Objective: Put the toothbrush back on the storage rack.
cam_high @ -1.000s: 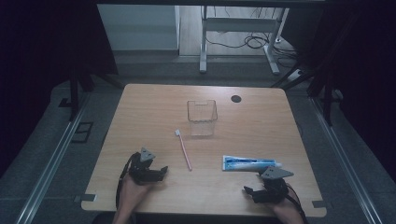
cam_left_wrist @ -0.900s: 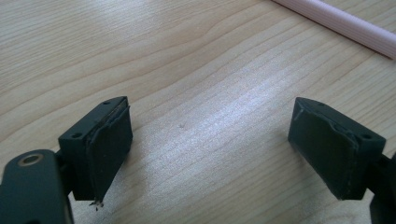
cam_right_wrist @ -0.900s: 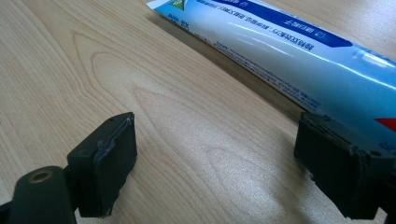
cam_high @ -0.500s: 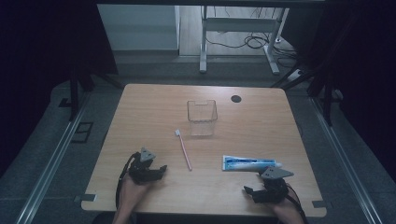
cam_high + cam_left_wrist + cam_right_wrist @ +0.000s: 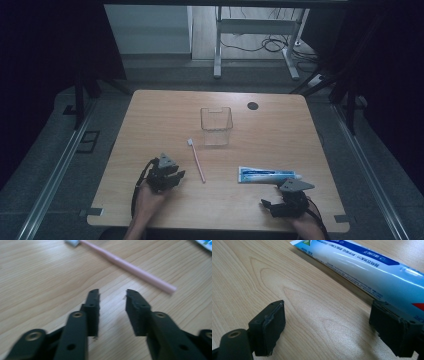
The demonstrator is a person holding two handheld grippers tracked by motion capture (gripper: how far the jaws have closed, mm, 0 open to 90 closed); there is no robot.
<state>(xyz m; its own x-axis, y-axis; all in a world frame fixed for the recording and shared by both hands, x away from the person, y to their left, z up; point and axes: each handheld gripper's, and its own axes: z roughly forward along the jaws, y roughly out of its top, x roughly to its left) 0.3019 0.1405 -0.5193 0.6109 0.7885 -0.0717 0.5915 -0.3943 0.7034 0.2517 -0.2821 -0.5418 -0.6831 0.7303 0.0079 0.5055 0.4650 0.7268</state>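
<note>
A pink toothbrush (image 5: 196, 160) (image 5: 130, 265) lies on the wooden table (image 5: 165, 120), its white head pointing away from me. My left gripper (image 5: 176, 175) (image 5: 111, 293) hovers just left of the handle's near end. Its jaws have just been closing and stand a narrow gap apart with nothing between them. A blue and white toothpaste tube (image 5: 267, 174) (image 5: 362, 262) lies flat at the right. My right gripper (image 5: 268, 204) (image 5: 328, 308) rests near the table's front edge just short of the tube, jaws wide open and empty. A clear plastic cup (image 5: 216, 125) stands upright mid-table.
A small black disc (image 5: 253, 105) sits on the table's far side, right of the cup. Metal table legs and cables (image 5: 260, 45) stand on the floor beyond the far edge. Bare wood lies between the two grippers.
My left gripper has lifted a little and shifted right toward the toothbrush handle, and its jaws have narrowed. The right gripper has stayed where it was.
</note>
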